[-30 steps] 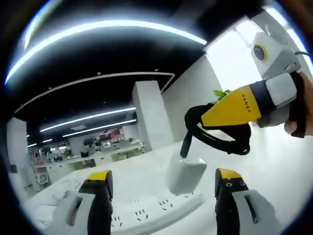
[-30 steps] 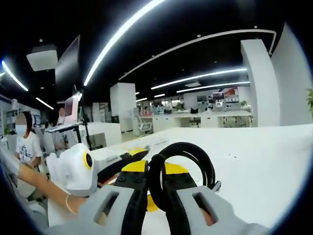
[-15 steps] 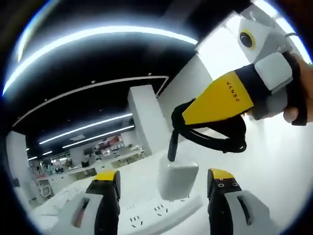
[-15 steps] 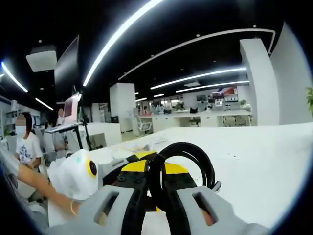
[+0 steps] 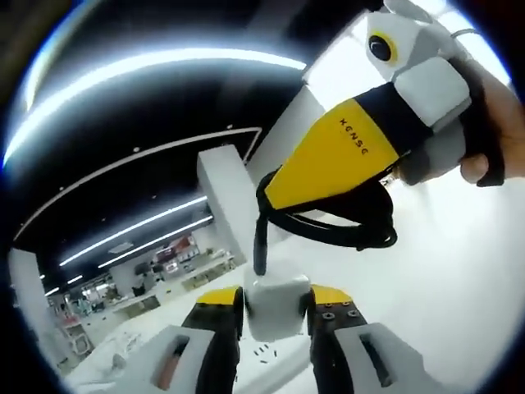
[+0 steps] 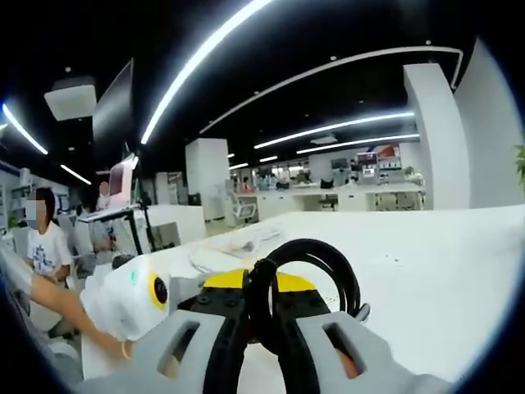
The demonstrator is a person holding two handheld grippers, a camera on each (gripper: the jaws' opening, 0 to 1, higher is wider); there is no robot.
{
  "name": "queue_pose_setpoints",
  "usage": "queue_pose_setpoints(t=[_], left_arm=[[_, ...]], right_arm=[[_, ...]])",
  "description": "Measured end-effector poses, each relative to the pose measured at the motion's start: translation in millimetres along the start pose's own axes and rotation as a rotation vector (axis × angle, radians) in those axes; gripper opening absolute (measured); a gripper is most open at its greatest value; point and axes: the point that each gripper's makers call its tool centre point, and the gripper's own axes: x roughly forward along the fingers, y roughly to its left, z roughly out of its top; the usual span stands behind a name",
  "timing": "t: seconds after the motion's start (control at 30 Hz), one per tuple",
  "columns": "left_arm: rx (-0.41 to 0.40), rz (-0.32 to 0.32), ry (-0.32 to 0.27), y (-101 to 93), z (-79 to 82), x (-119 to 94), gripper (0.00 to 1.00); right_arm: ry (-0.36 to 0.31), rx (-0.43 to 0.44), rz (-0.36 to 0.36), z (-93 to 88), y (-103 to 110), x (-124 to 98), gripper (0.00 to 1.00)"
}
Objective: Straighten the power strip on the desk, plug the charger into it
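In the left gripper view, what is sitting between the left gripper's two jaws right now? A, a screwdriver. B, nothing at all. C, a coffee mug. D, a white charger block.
D: the left gripper has its jaws closed on the sides of the white charger, above the power strip.

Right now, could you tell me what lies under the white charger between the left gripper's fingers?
Under the white charger lies the white power strip on the desk; a few socket slots show just below it. The charger's prongs and the socket directly beneath are covered by the charger's body and the fingers.
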Motion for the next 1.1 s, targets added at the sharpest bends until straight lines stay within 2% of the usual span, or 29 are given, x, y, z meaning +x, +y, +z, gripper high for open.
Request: queue_pose_setpoints(t=[0.3,0.5,0.73,0.8,0.93,1.03,1.1], left_arm=[[-0.029,-0.085,-0.007,-6.7,0.0,3.1,0.29],[-0.070,-0.188,-0.014,-12.9,2.0,3.7,0.28],[-0.070,-0.361,-0.007,-20.1,-0.4,3.6,0.28],[-0.089,-0.418,0.006,-22.1,-1.9,2.0,0.28],[-0.103,-0.489,0.005,-22.6,-2.6,1.6,0.27],[-0.150,-0.587,0.009,-23.4,-2.8,4.7,0.27],[-0.149,-0.613,0.013,-21.2,-3.8,6.9,0.27]], right_arm=[[0.006,-0.011,-0.008,-1.1,-3.0,-0.9,0.09],[0.002,-0.013,-0.013,0.0,-5.0,-2.6,0.09],[0.011,-0.008,-0.011,-2.0,-7.5,-1.5,0.09],[0.020,-0.011,-0.010,-3.0,-7.5,-0.1,0.09],[0.038,-0.035,-0.010,-3.1,-4.8,3.3,0.09],[0.047,-0.052,-0.017,-2.2,-5.4,4.6,0.09],[0.051,-0.055,-0.021,-2.4,-5.9,5.3,0.09]])
